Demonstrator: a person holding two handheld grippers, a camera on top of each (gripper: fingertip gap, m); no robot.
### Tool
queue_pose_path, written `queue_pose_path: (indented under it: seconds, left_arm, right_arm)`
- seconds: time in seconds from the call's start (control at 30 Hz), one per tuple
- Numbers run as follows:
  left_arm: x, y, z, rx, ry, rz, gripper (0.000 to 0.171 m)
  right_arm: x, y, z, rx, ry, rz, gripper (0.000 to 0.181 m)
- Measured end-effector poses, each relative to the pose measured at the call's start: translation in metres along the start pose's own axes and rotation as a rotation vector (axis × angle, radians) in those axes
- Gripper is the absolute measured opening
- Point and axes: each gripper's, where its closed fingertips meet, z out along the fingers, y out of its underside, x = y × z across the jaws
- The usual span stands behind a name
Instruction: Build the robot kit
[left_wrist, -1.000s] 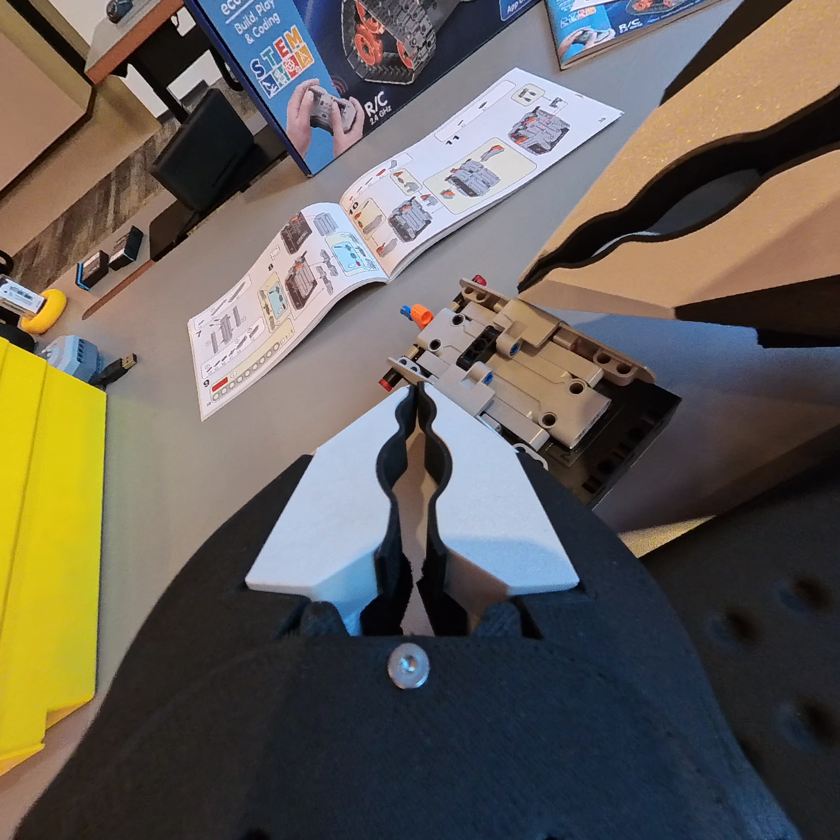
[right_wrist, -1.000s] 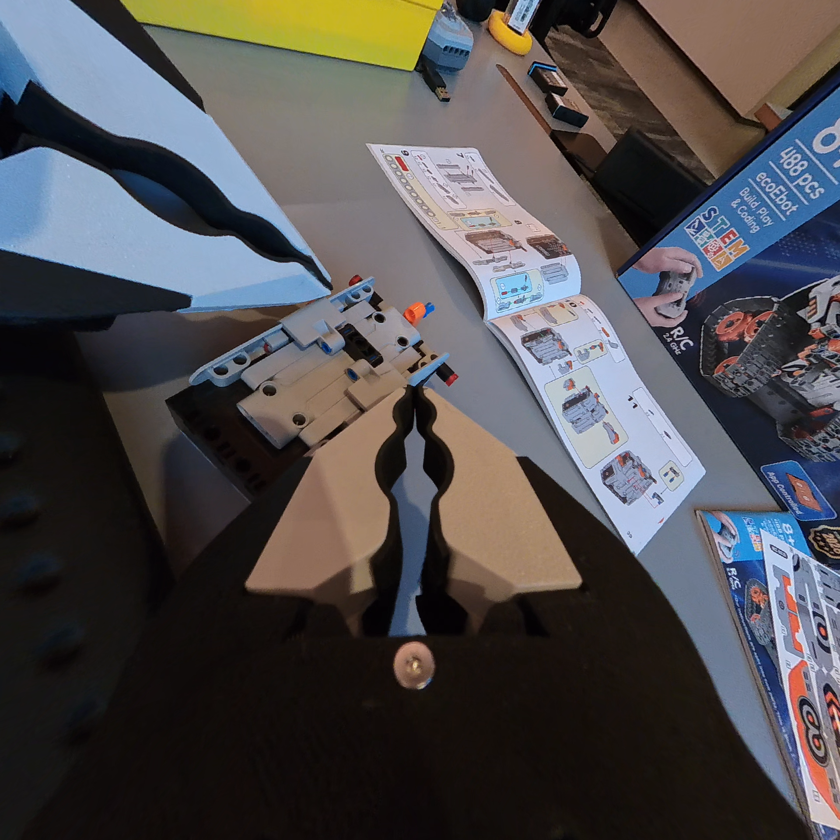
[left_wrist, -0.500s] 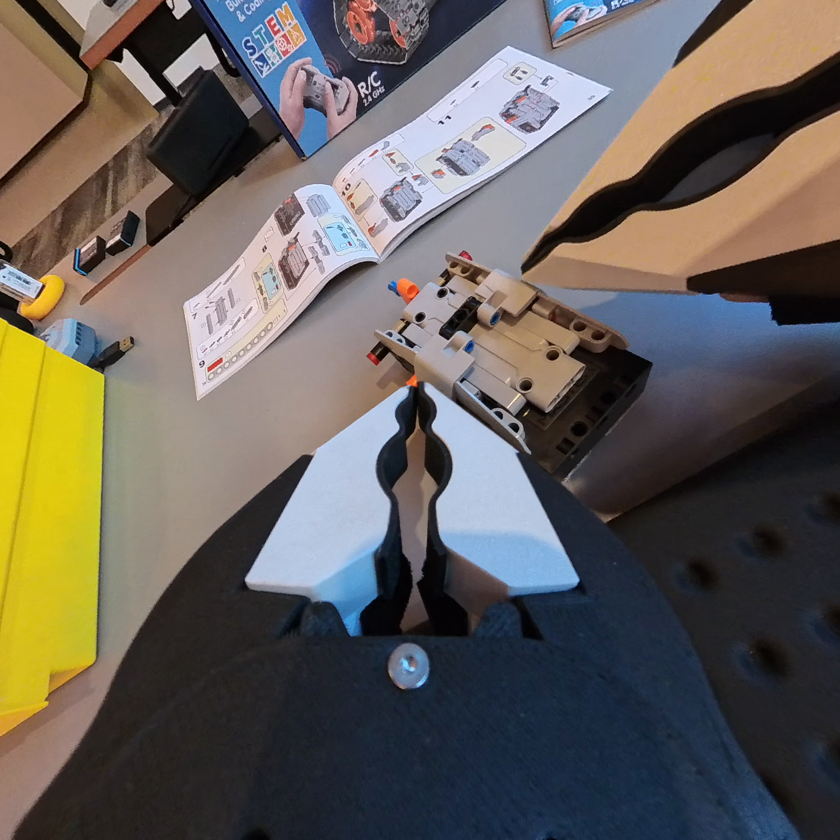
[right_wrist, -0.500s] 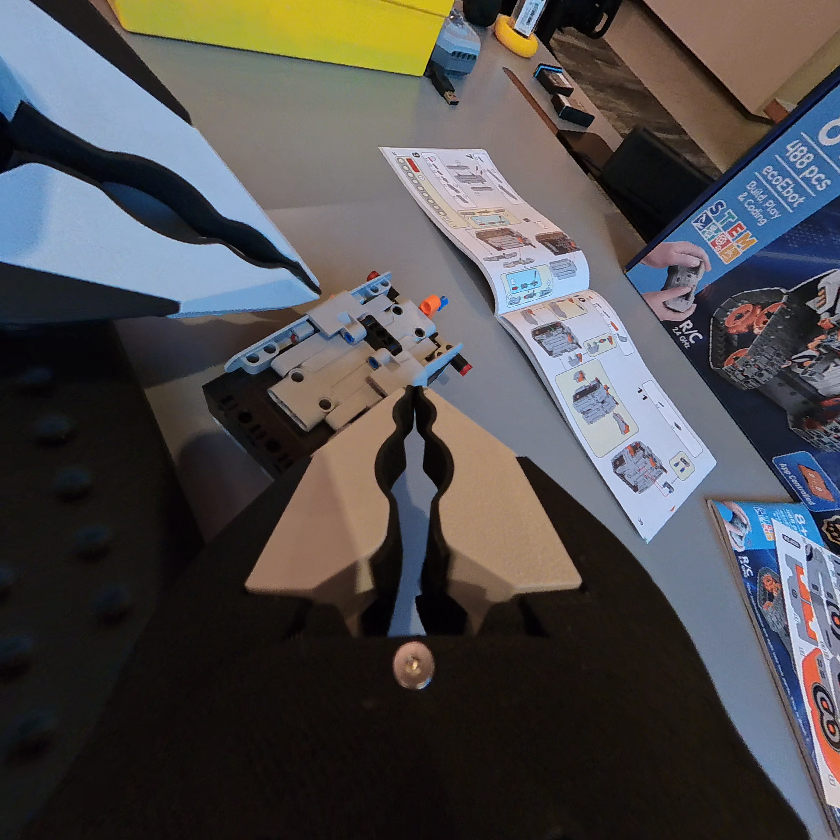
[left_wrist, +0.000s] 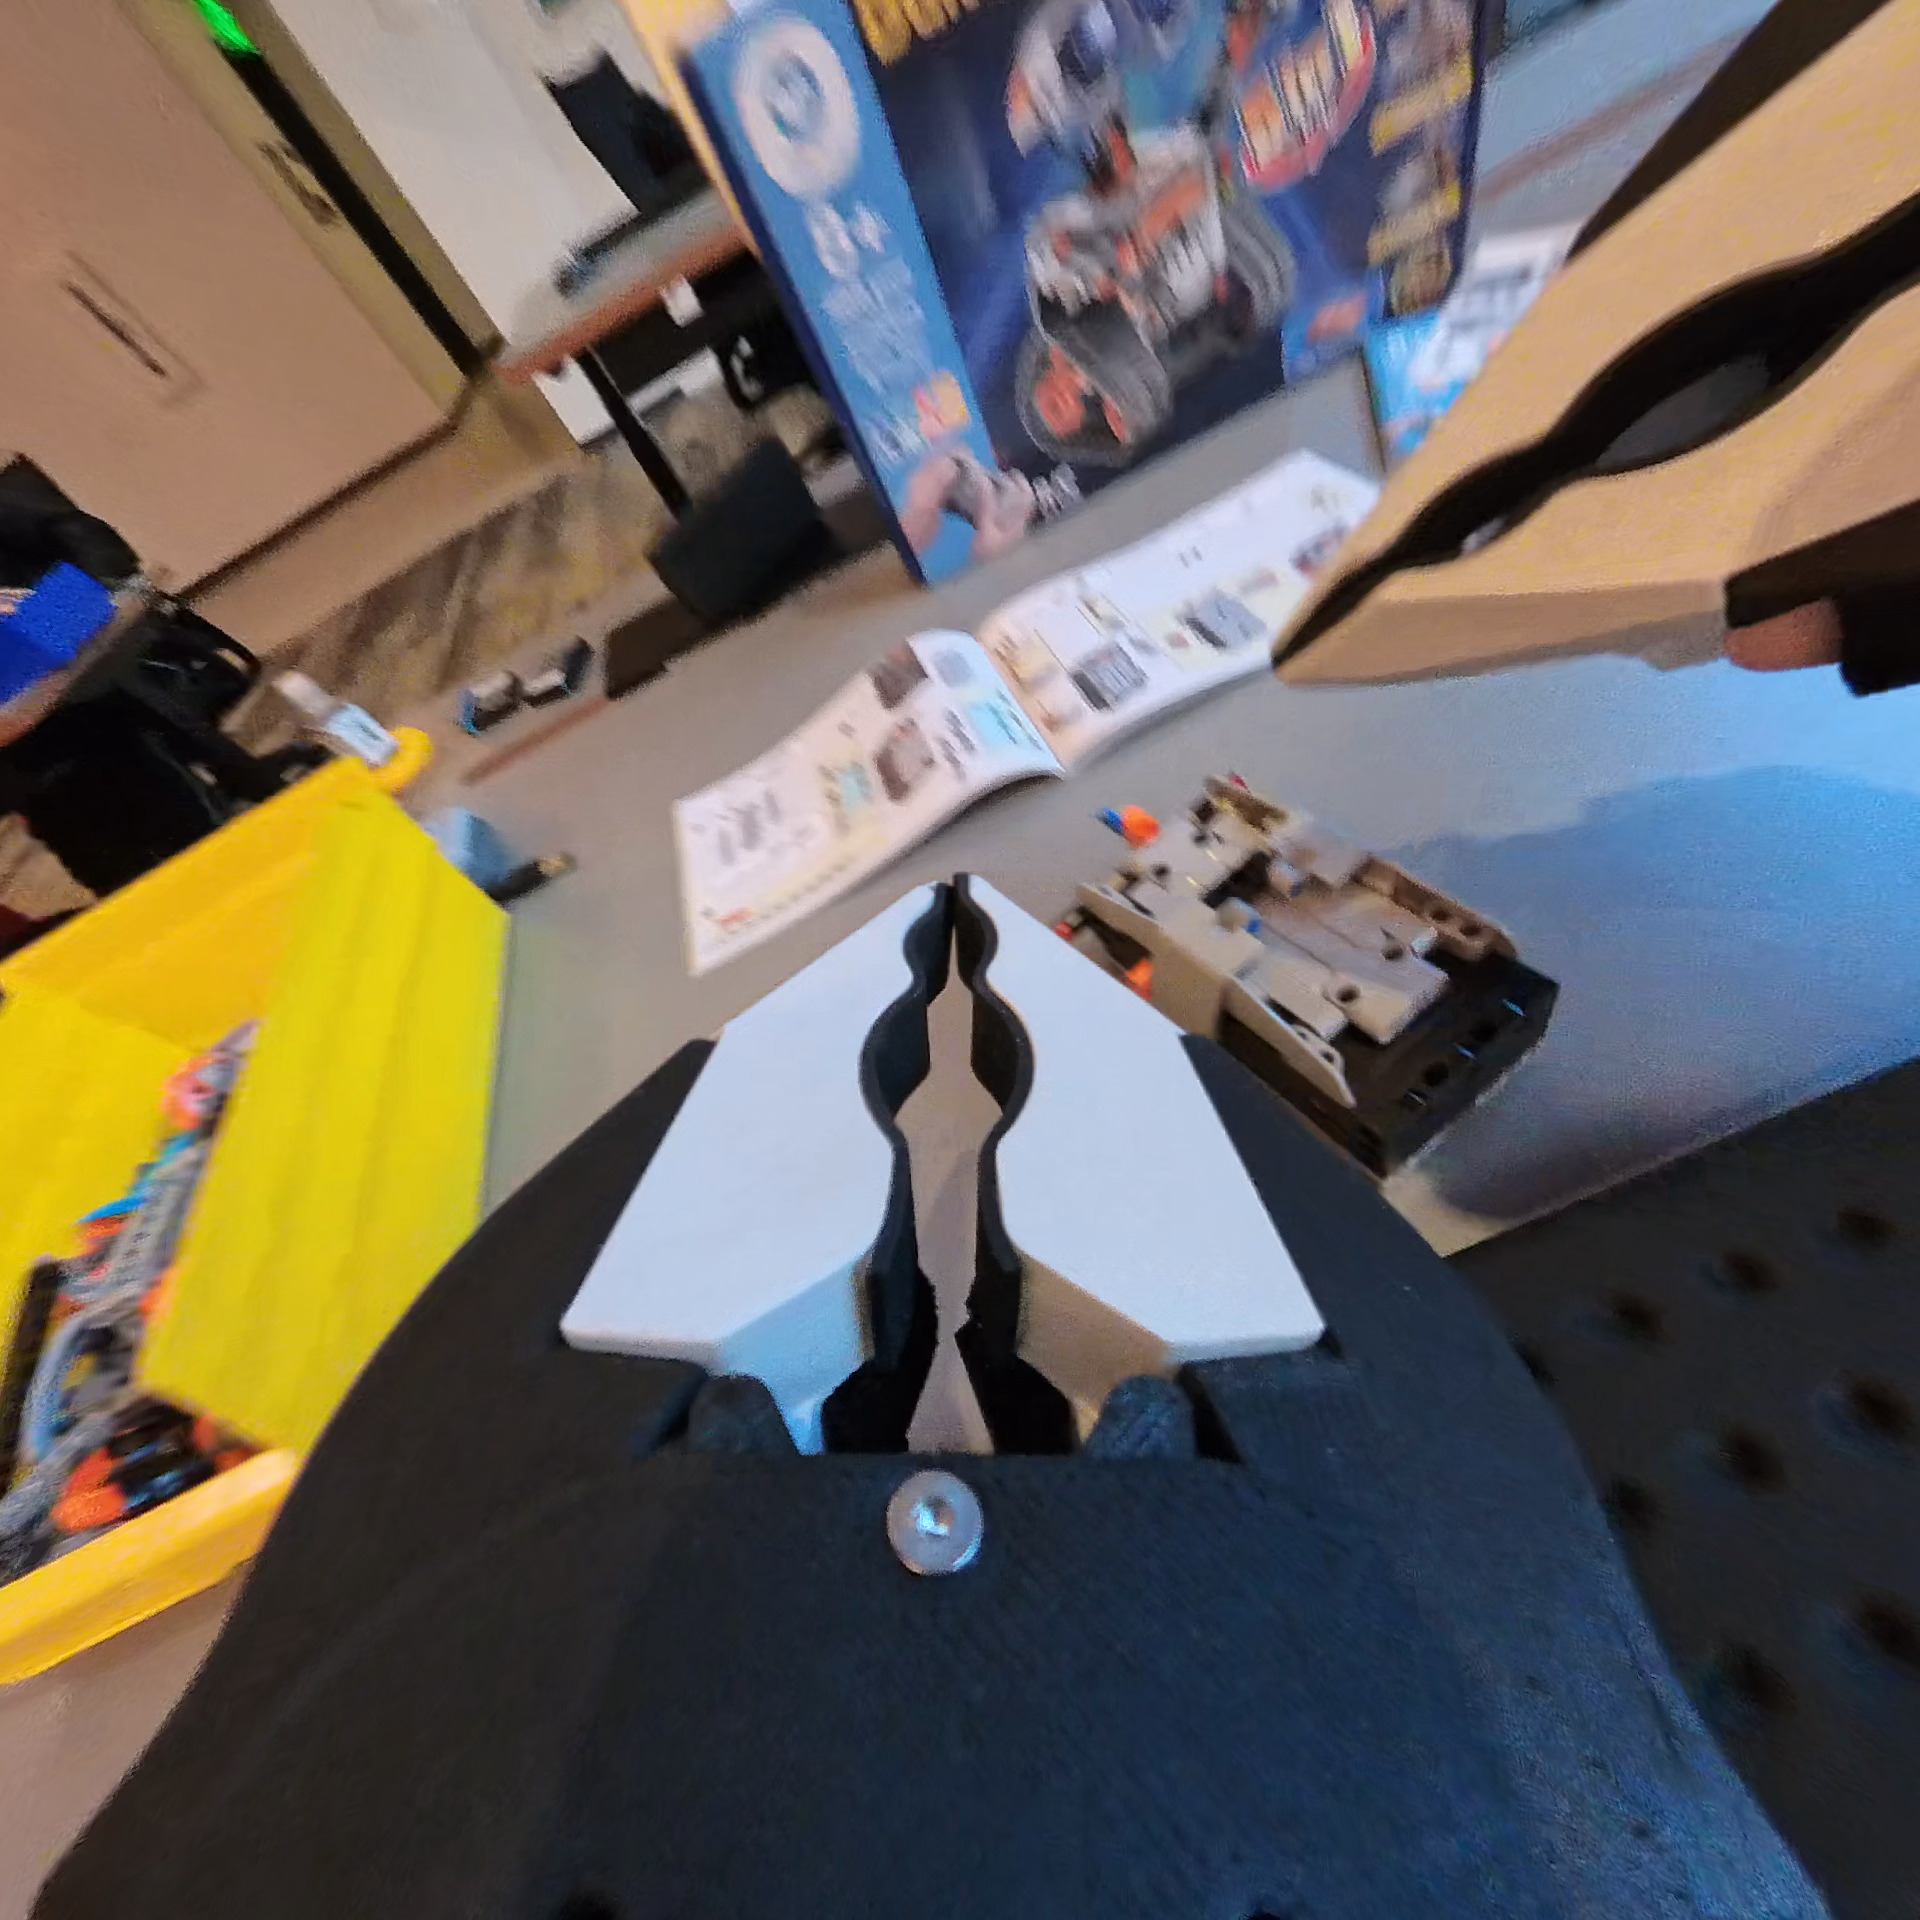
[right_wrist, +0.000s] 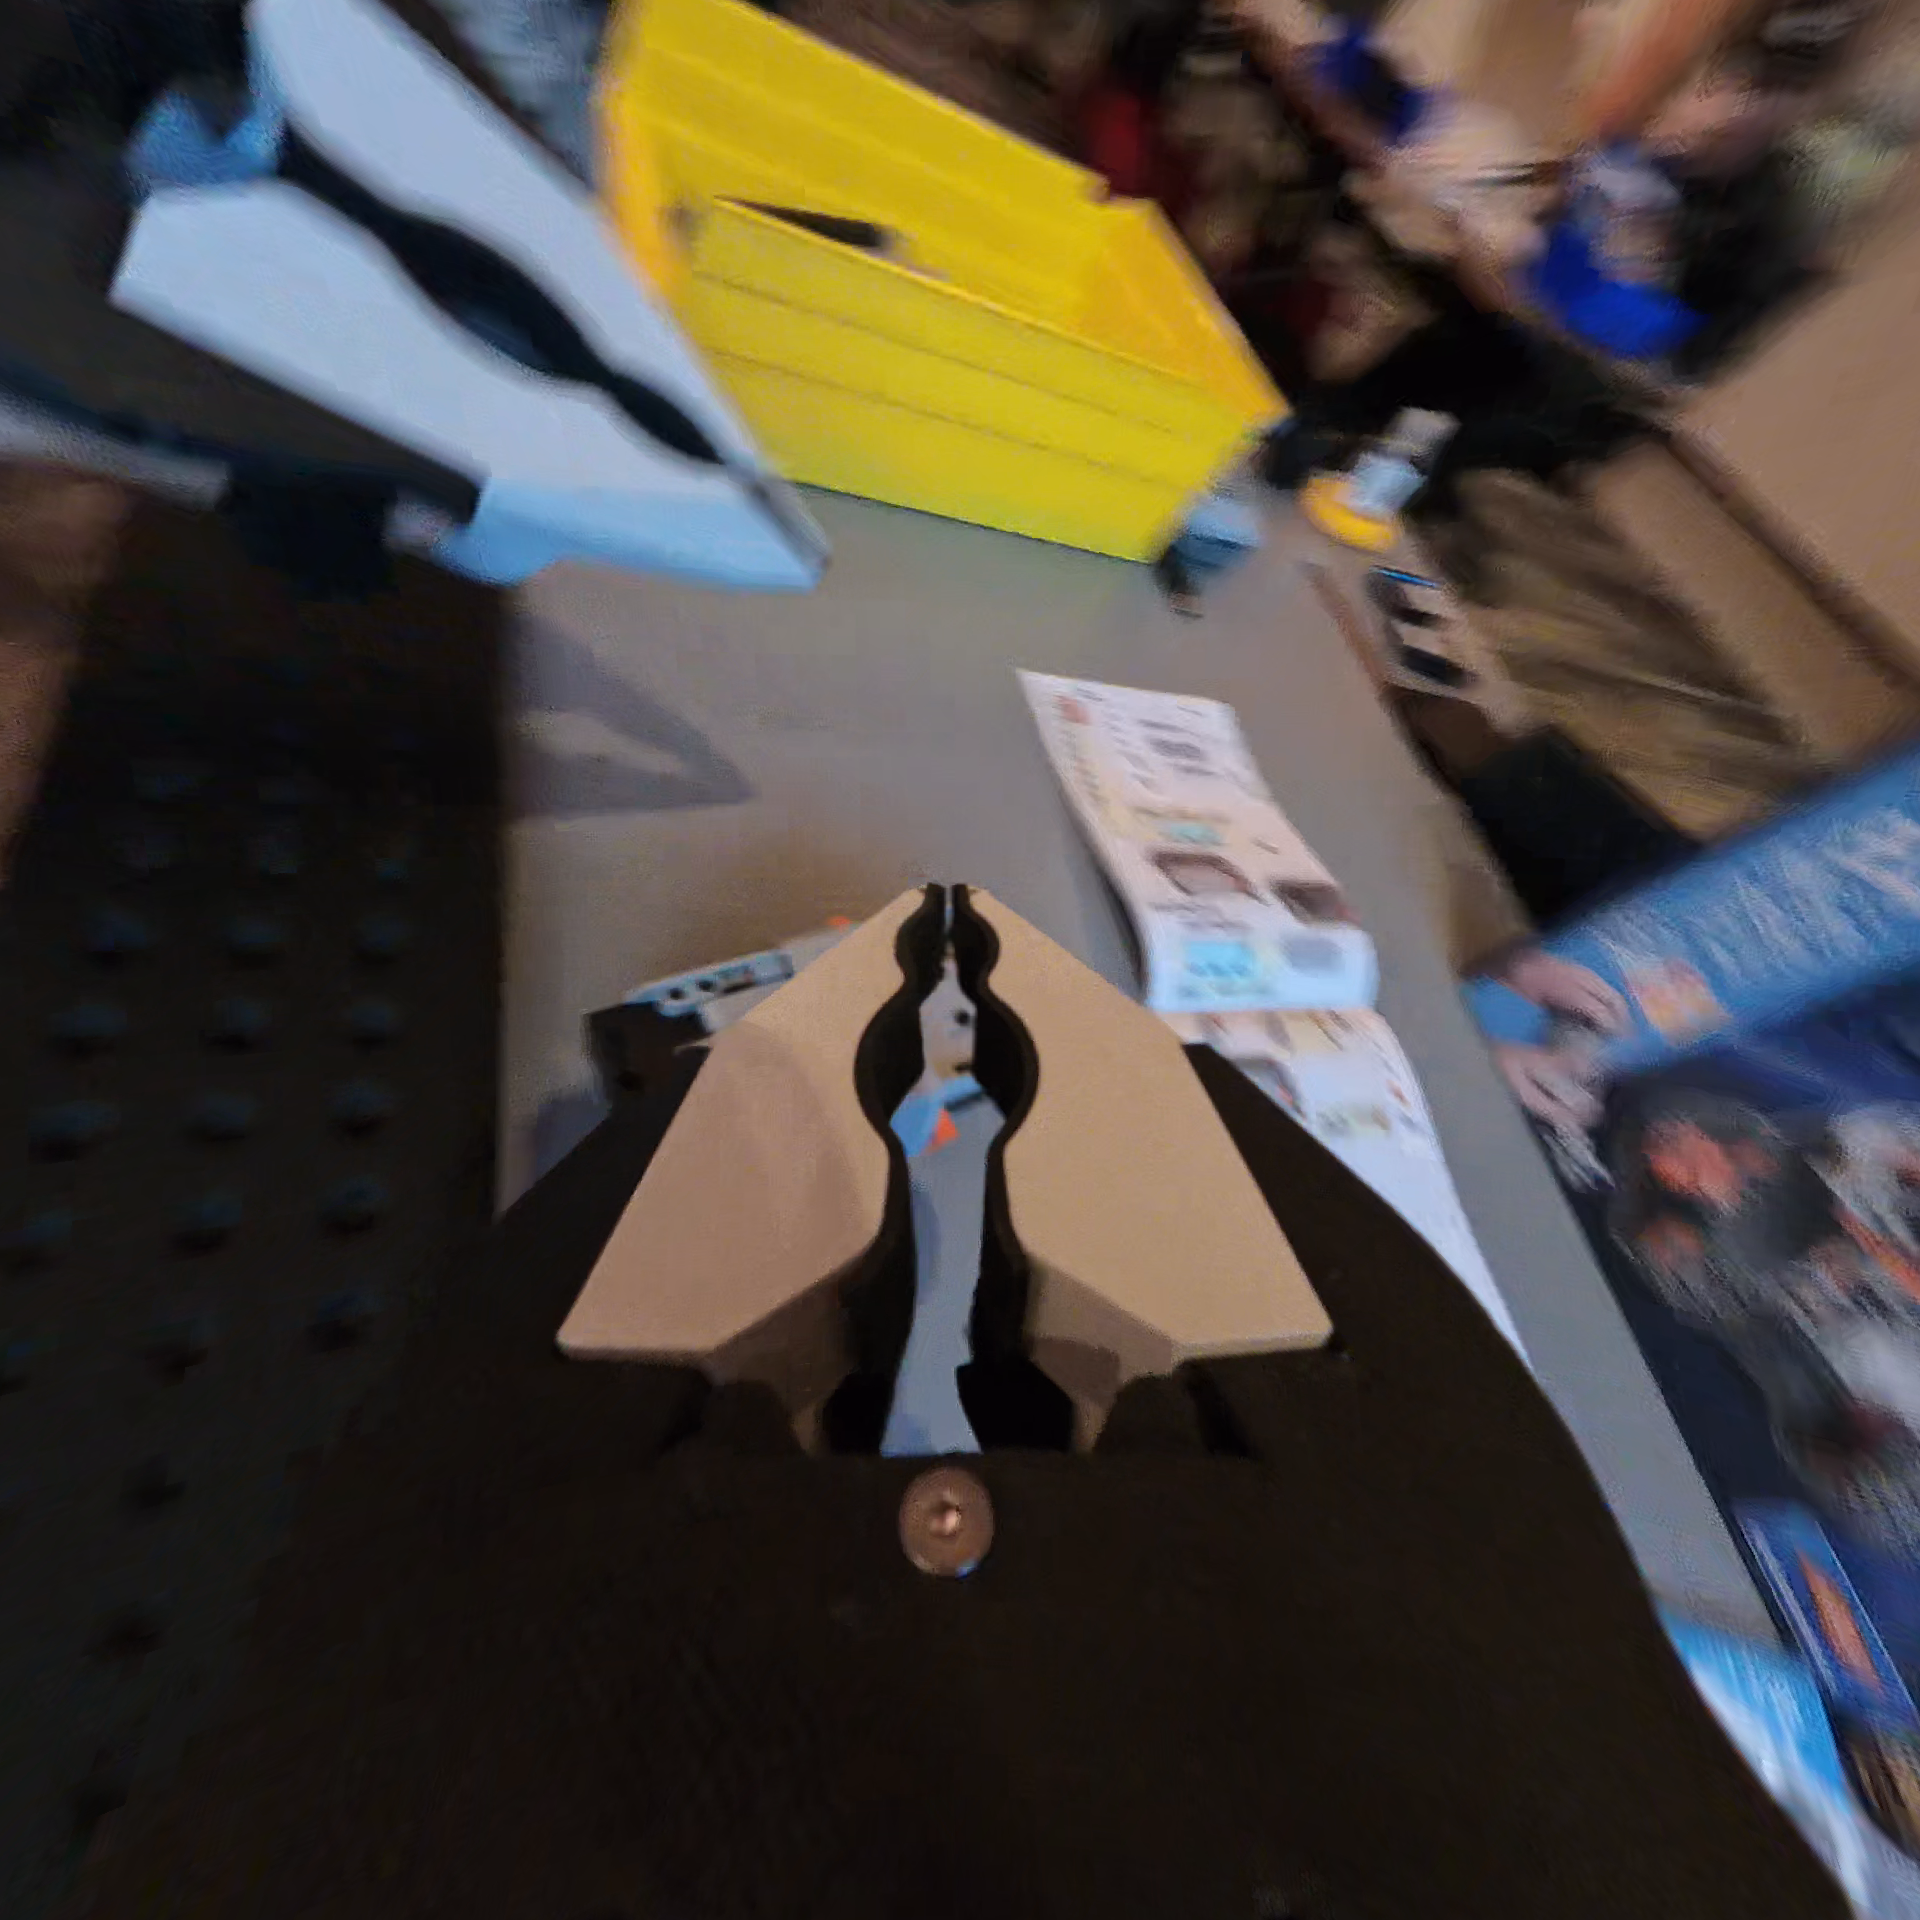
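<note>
Currently both sets of jaws clenched, nothing between them. Left gripper (left_wrist: 954, 902) hangs mid-frame, just beside the grey-and-black brick assembly (left_wrist: 1314, 971) lying on the bench (left_wrist: 1714, 914) centre right. Right gripper (right_wrist: 948, 906) covers most of that assembly (right_wrist: 717, 987) in its own view. Risk: heavy blur, tips close, could knock loose pins off. Around: open booklet (left_wrist: 997, 727) behind, yellow bin (left_wrist: 312, 997) left, blue box (left_wrist: 1091, 239) upper centre.
</note>
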Motion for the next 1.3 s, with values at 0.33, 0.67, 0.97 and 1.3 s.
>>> queue_pose_path:
  seconds: [0.33, 0.67, 0.97, 1.3]
  left_arm:
    - [-0.064, -0.019, -0.098, 0.091, -0.096, -0.110, 0.000]
    - [-0.097, -0.002, -0.125, 0.069, -0.181, -0.140, 0.000]
    - [-0.094, 0.007, -0.116, 0.039, -0.153, -0.148, 0.000]
    - [-0.095, 0.015, -0.112, 0.022, -0.143, -0.160, 0.000]
  right_arm:
    - [-0.021, 0.036, 0.028, -0.404, -0.621, -0.124, 0.027]
    - [-0.031, 0.052, 0.040, -0.464, -0.646, -0.149, 0.024]
    - [-0.029, 0.058, 0.042, -0.487, -0.632, -0.159, 0.021]
    - [-0.030, 0.059, 0.045, -0.505, -0.637, -0.149, 0.016]
